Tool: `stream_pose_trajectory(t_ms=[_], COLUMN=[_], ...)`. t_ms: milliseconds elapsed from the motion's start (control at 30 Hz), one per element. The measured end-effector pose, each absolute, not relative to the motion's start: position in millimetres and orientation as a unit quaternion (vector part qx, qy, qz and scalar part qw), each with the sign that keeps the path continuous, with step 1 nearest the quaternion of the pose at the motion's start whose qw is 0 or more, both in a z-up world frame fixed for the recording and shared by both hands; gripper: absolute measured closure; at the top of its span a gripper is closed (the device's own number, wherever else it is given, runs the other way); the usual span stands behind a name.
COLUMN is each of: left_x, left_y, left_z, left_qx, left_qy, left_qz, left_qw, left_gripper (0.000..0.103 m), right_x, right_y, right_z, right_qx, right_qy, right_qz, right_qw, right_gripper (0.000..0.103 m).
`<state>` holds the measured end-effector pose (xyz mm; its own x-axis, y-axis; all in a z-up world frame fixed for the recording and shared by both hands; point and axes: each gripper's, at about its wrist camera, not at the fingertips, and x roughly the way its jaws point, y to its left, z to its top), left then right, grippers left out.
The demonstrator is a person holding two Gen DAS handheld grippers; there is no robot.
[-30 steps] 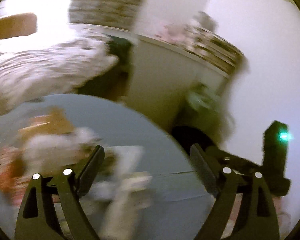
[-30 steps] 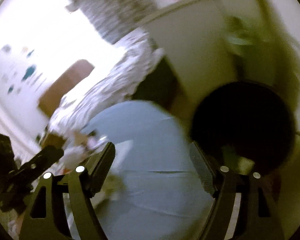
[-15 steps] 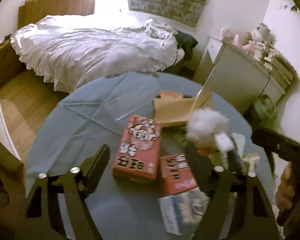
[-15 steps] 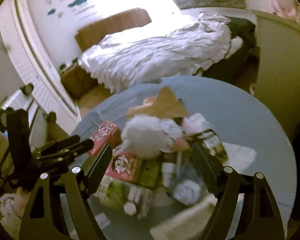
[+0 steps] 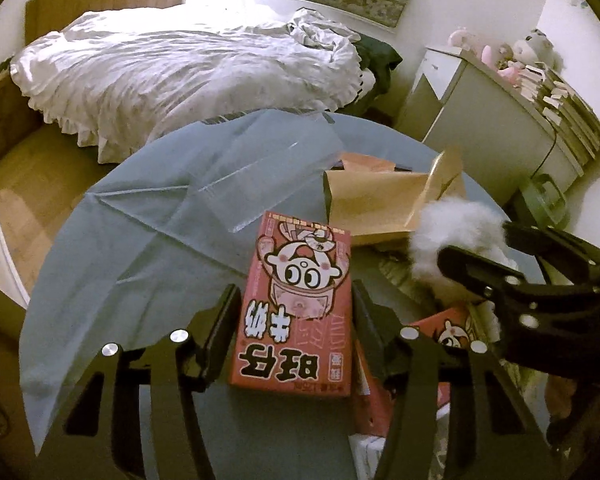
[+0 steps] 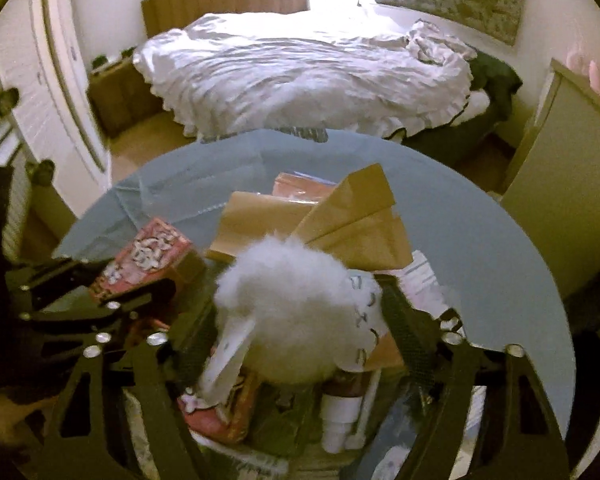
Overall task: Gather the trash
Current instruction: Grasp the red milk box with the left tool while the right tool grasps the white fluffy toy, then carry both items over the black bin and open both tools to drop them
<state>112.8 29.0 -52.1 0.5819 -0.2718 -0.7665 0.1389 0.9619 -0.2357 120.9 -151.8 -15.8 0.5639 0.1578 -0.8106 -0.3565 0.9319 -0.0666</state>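
A pile of trash lies on a round table with a blue cloth (image 5: 140, 248). My left gripper (image 5: 296, 320) stands with its jaws on either side of a red cartoon carton (image 5: 296, 304); they look close against its sides. My right gripper (image 6: 300, 320) is open around a white fluffy ball (image 6: 292, 300), which also shows in the left wrist view (image 5: 452, 240). Brown paper bags (image 5: 376, 204) lie behind. A second red carton (image 5: 452, 332) lies to the right. The right wrist view shows the first carton (image 6: 148, 256) and a white bottle (image 6: 340, 420) under the fluff.
A clear plastic sheet (image 5: 268, 168) lies on the cloth at the back. A bed with white bedding (image 5: 180, 76) stands beyond the table. A white cabinet (image 5: 488, 120) with books and toys is to the right. Wooden floor (image 5: 28, 184) lies to the left.
Both grippers swung from the room's right side to over the table. The left gripper came down around the red carton and narrowed. The right gripper came down around the fluffy ball.
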Motion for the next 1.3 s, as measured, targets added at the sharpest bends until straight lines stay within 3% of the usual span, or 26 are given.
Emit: stream_pose_trajectory(t_ms=[200, 233, 267, 667, 1300], left_x=[106.1, 101.6, 97.1, 49.9, 50.5], left_y=[31.4, 32.5, 32.8, -10.8, -182.0], left_z=[-45.3, -41.6, -38.2, 44.3, 82.8], left_qx=[-0.084, -0.086, -0.089, -0.089, -0.056], left_qy=[0.423, 0.415, 0.41, 0.303, 0.264], left_qz=[-0.128, -0.132, -0.133, -0.197, -0.335], left_qw=[0.893, 0.896, 0.898, 0.928, 0.902], left_gripper=[0.05, 0.05, 0.05, 0.05, 0.049], right_x=[110.5, 106.6, 101.6, 45.8, -17.1], right_y=[-168.8, -173.3, -177.8, -261.6, -457.7], right_z=[-5.8, -0.8, 6.3, 89.5, 81.1], right_qx=[-0.077, -0.062, -0.045, 0.087, 0.173], right_qy=[0.422, 0.414, 0.406, 0.27, 0.193], right_qz=[0.159, 0.168, 0.177, 0.205, 0.019], right_qw=[0.889, 0.892, 0.895, 0.937, 0.966], right_gripper=[0.05, 0.063, 0.067, 0.067, 0.067])
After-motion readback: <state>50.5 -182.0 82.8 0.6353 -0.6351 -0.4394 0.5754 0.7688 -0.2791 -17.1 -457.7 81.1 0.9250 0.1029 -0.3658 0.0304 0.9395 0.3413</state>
